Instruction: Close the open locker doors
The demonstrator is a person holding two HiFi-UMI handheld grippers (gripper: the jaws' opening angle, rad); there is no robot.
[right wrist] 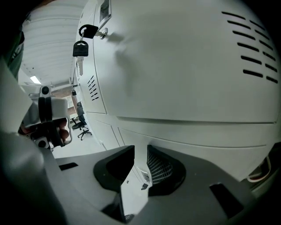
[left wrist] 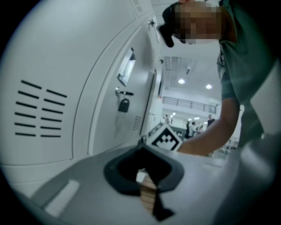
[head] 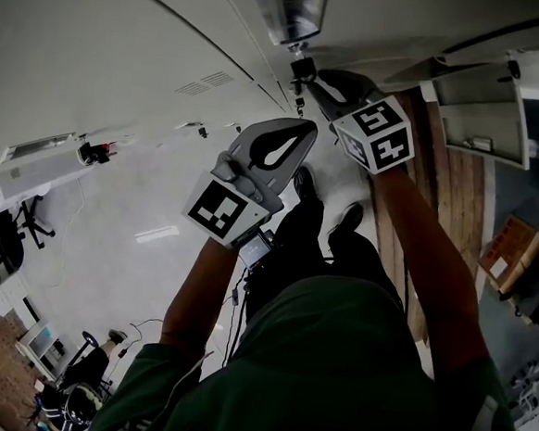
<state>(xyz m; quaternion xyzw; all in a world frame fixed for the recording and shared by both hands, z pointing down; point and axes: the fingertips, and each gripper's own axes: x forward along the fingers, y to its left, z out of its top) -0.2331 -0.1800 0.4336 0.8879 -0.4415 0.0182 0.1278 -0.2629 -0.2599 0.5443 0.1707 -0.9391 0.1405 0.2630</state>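
Closest to the lens, a green shirt is filling the bottom of the head view, and both bare forearms are reaching up toward the white locker bank. On the left side, the left gripper is sitting with its jaws drawn together and nothing between them; only a thin sliver of wooden floor is showing through its own view. It's facing a locker door with vent slots and a dark key hanging from the lock. Over on the right, the right gripper is pointing at the lockers a little higher in the head view, with its marker cube facing the camera. Its jaws are standing well apart, released, clasping nothing; just the white locker face is showing through the gap. Looming right in front of it is another locker door, with a black key dangling from its lock at the upper left and vents at the far right. Whether the gripper is touching that door, I cannot tell. Up at the head view's top right, a white compartment is standing open above the wooden floor.
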